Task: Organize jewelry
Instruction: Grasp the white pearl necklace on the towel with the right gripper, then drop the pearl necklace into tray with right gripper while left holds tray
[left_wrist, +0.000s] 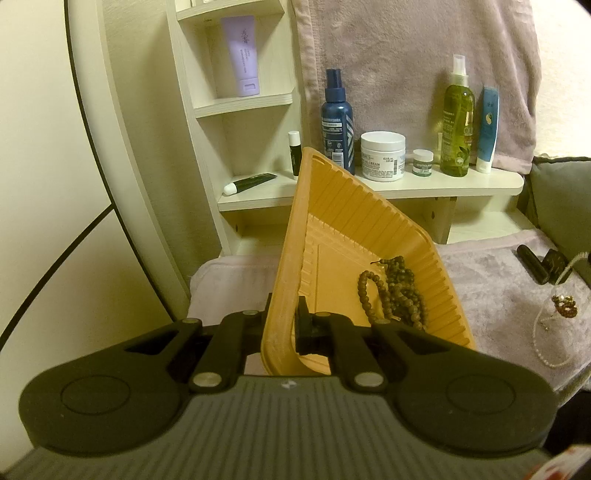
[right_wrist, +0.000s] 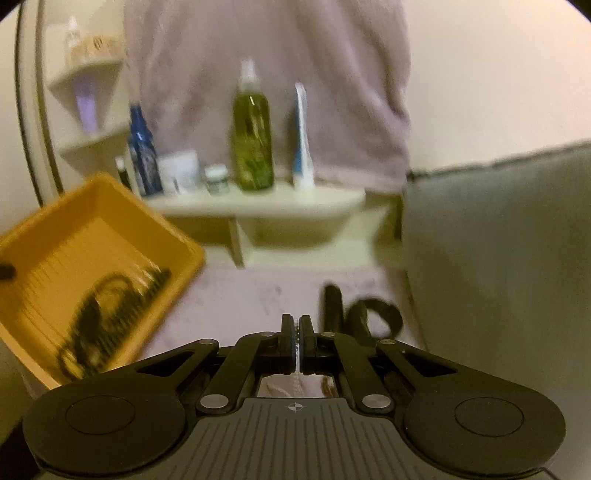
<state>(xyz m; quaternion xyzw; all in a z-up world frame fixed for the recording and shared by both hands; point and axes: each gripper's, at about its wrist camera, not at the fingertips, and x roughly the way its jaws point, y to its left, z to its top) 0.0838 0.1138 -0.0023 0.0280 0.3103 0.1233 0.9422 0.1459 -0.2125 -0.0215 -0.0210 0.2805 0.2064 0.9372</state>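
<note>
tongs on my left (left_wrist: 282, 325) are clamped tight on the near rim of the orange tray (left_wrist: 343, 221), holding it tipped up off the lilac towel (left_wrist: 491, 288). wooden bead strands (left_wrist: 391, 291) lie heaped in the tray's low corner, at about 4 o'clock from its middle. tongs on my right (right_wrist: 295, 326) are pinched narrow on a thin white beaded strand (right_wrist: 296, 369) that hangs down between the pads; that view is blurred, so i can't see how much of the strand hangs below. from the left wrist view, a white bead necklace (left_wrist: 546, 332) with a gold and brown cluster (left_wrist: 563, 304) lies out at 3 o'clock on the towel, and part of it rises toward the frame edge. dark pieces (left_wrist: 539, 264) rest further back at 2 o'clock.

i judge the step in hand is carrying this white strand over to the tray. next move calls for swinging the right tongs toward 9 o'clock, over the tray's open side, high enough that the trailing end clears the rim, then letting go beside the wooden beads.
</note>
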